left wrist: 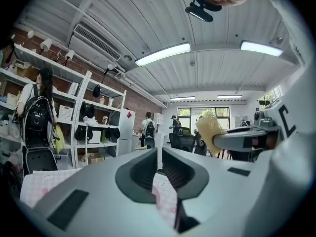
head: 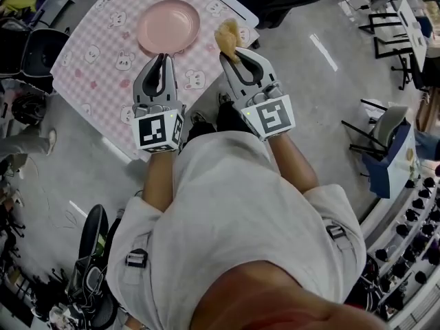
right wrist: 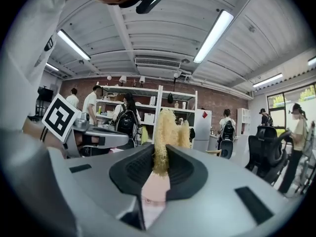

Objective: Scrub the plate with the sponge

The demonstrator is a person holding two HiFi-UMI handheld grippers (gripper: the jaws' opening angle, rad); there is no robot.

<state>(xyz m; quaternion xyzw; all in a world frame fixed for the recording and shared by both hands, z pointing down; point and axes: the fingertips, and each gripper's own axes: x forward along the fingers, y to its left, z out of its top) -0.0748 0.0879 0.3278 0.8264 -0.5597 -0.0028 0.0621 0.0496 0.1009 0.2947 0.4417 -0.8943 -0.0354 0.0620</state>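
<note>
Plainly, the coming move turns on one relation: the plate (head: 168, 26) lies forward and to the left of the sponge (head: 227, 34), not under it. In the head view the pink plate sits flat and face up on the checked tablecloth (head: 103, 53). The sponge shows off the plate's right rim, near it but apart, by the cloth's right edge. The right gripper (head: 236, 55) is clamped on the sponge. Its own view shows the yellow, fibrous piece pinched between the jaws, its long axis running out along them so that most of it stands free beyond the tips. The left gripper (head: 163, 59) points at the plate's near rim, tips just short of it, and is the nearer of the two to the plate. Its jaws are drawn together to a thin slit with nothing between them; only a strip of cloth shows through in the left gripper view. Both grippers sit side by side, close in front of the person's torso (head: 234, 198). Both gripper views look across the room and up to the ceiling (right wrist: 163, 28), so I judge them about level rather than tipped down at the plate. To scrub, the right one would likely need to swing left and forward and dip the sponge's free end onto the plate, while the left is well placed to steady the rim. How high the sponge is above the cloth cannot be told.
</note>
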